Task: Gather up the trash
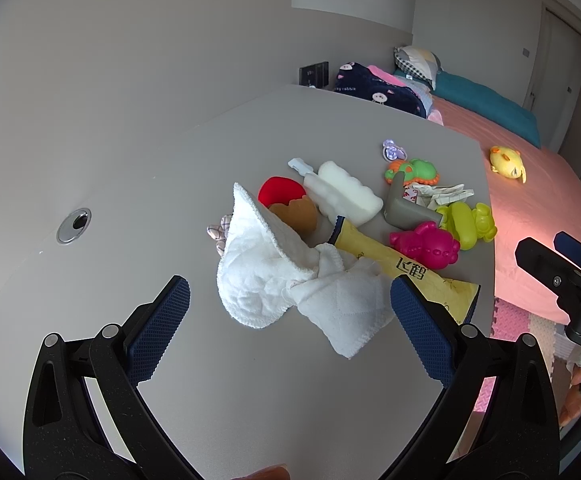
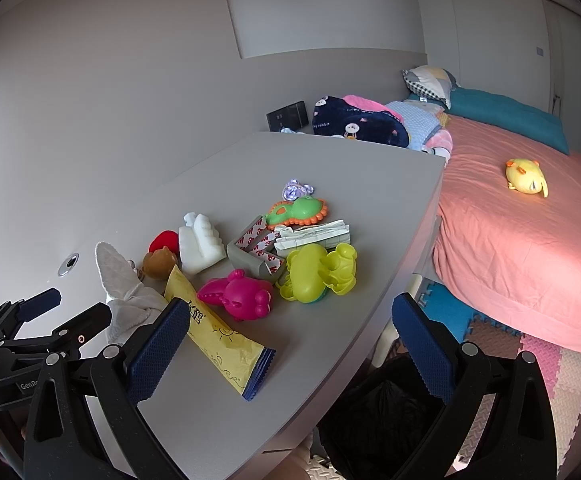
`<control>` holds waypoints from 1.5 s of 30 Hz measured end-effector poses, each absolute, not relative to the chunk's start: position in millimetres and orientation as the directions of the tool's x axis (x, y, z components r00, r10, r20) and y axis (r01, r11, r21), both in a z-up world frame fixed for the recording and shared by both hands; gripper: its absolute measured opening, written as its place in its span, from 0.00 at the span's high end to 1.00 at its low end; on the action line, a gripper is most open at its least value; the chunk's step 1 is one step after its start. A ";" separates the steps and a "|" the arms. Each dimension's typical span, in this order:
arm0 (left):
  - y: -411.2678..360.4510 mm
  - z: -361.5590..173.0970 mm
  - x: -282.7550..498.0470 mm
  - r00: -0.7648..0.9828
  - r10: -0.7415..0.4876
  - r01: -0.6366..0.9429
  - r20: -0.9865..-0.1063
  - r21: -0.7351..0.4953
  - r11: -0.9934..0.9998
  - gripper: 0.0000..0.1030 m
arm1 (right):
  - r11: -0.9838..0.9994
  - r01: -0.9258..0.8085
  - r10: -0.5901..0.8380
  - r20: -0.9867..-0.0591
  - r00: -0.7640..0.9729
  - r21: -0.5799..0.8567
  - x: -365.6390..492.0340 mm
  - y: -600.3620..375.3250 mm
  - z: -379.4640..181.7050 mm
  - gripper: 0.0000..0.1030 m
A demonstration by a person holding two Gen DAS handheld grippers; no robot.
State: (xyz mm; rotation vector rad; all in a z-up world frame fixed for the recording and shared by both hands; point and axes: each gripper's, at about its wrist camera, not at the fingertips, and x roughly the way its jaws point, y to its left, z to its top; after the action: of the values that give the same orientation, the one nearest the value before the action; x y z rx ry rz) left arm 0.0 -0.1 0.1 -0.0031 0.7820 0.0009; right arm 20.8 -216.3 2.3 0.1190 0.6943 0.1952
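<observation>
- A yellow wrapper point(image 2: 218, 332) with printed characters lies flat near the bench's front edge, its dark folded end pointing toward that edge.
- A crumpled white cloth point(image 1: 290, 280) sits beside the wrapper and overlaps its upper end; part of the cloth stands up in a peak.
- A folded paper scrap point(image 2: 314, 236) lies further in, toward the bench's right edge, touching a yellow-green toy point(image 2: 322, 272).
- A pink toy point(image 2: 238, 294) rests just beside the wrapper, between it and the yellow-green toy.
- A grey corner piece point(image 2: 250, 254) with red-printed tape lies between the pink toy and a green and orange toy point(image 2: 296, 210).
- A white foam block point(image 2: 202, 246), a red piece point(image 2: 164, 240) and a brown toy point(image 2: 160, 264) cluster behind the cloth.
- The left tongs point(image 1: 290, 328) are spread wide and grip nothing; they hover over the bench point(image 1: 138, 184) with the cloth between the fingers in the wrist view.
- The right tongs point(image 2: 290, 344) are also spread wide and empty, straddling the bench's front right edge, the left finger over the wrapper.
- A black bag point(image 2: 378, 416) sits on the floor below that edge.
- A bed point(image 2: 510, 240) with a pink sheet stands past the bench's right edge, a yellow plush toy point(image 2: 526, 176) on it.
</observation>
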 end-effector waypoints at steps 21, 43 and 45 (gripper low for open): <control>0.6 -0.9 -0.4 0.709 0.000 -0.001 -0.705 -0.001 1.000 0.06 | 0.975 -0.132 0.215 -0.623 0.752 0.178 17.4 -223.2 2.5 0.02; -2.8 -2.7 -0.7 0.709 0.004 -0.002 -0.705 0.004 1.000 0.06 | 0.976 -0.129 0.212 -0.625 0.752 0.176 14.7 -227.3 4.9 0.02; -2.9 -2.8 -0.7 0.709 0.004 -0.002 -0.705 0.003 1.000 0.06 | 0.976 -0.129 0.212 -0.625 0.752 0.176 14.5 -227.6 4.9 0.02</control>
State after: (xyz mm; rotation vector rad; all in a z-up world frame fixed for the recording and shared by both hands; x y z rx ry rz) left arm -0.7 -2.9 -2.8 0.0026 0.7828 0.0030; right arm 14.5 -227.6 4.9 0.1242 0.6960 0.1867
